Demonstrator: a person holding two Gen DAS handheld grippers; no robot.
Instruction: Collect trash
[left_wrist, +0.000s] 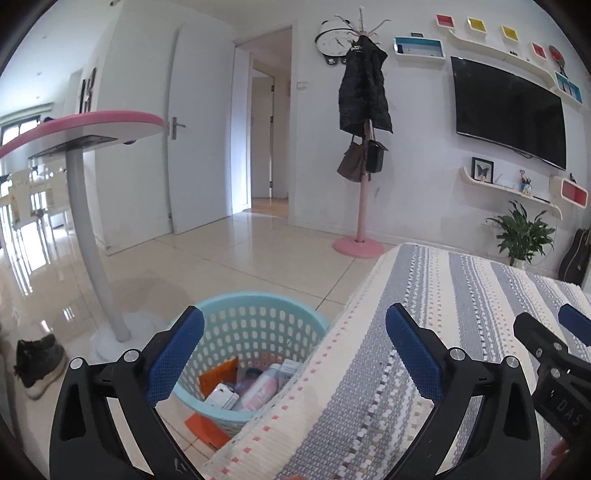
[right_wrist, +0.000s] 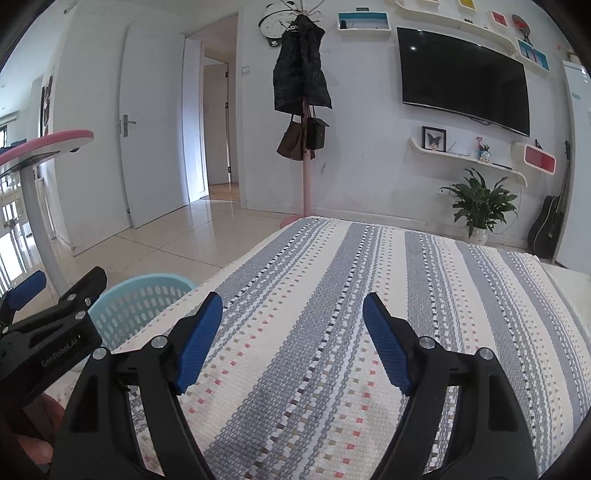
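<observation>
- The counter (right_wrist: 332, 332), covered in a cloth with grey and cream stripes and small red and tan flecks, fills the lower half of the right wrist view; its left edge drops off beside the basket.
- A tiled floor (left_wrist: 236, 258) lies to the left, glossy with window glare.
- On the far wall hangs a dark TV (right_wrist: 461, 77), with white shelves (right_wrist: 461, 155) around it holding a framed butterfly and small ornaments.
- A pink coat stand (left_wrist: 364, 184) carries a black jacket and two bags; a wall clock (left_wrist: 334, 40) sits just beside its top.
- A round pink-rimmed table (left_wrist: 85, 123) on a grey pole stands left of the basket.
- A potted plant (right_wrist: 480, 203) and a black guitar (right_wrist: 550, 221) stand by the wall at right.
- The basket (left_wrist: 255, 314), light blue with oval holes, stands on the floor touching the counter's edge. Trash (left_wrist: 255, 387) lies inside it: an orange packet, a pink-and-white bottle, white boxes.
- An orange flat piece (left_wrist: 207, 428) lies on the floor, partly under the basket.
- A dark shoe (left_wrist: 38, 362) rests on the floor at far left.
- The left gripper (left_wrist: 295, 354) hangs over the counter's edge and the basket, jaws spread wide, nothing between them.
- The right gripper (right_wrist: 293, 339) hovers above the cloth, jaws likewise spread and empty.
</observation>
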